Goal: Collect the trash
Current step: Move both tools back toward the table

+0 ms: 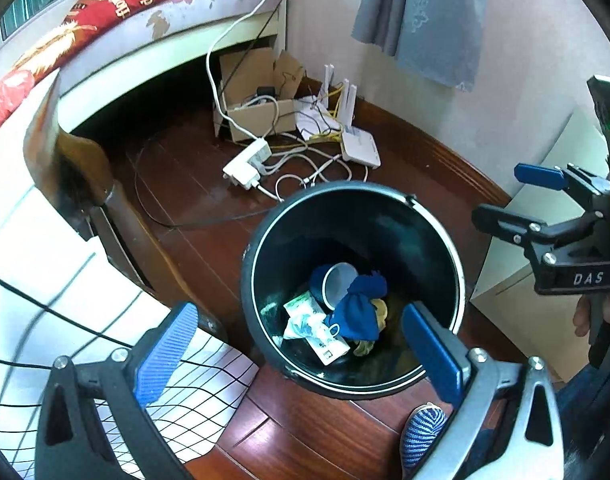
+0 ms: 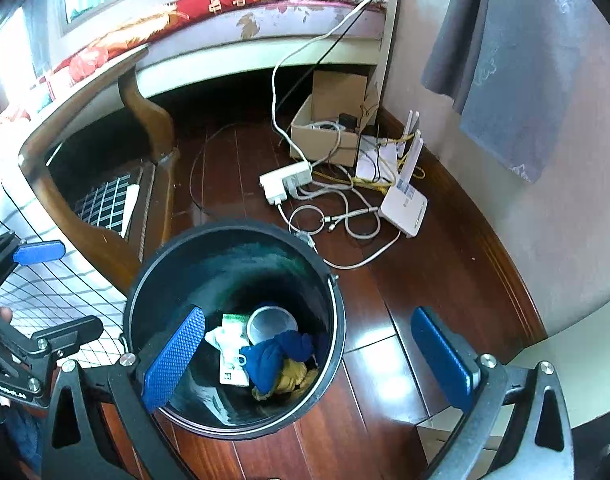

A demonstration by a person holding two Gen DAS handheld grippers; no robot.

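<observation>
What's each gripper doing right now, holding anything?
Left gripper: open, fingers wide apart, holding nothing, above the round black trash bin.
Right gripper: open, holding nothing, above the same bin.

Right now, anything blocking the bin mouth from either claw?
Nothing visible does. The black bin stands open, with no lid. The left claw and right claw are both open and empty above it. Inside lie a cup, blue cloth and paper wrappers, well below the rim.

"DAS" on right tongs (image 1: 521,204) frame (white letters); bedspread (image 1: 117,0) lettering illegible.
</observation>
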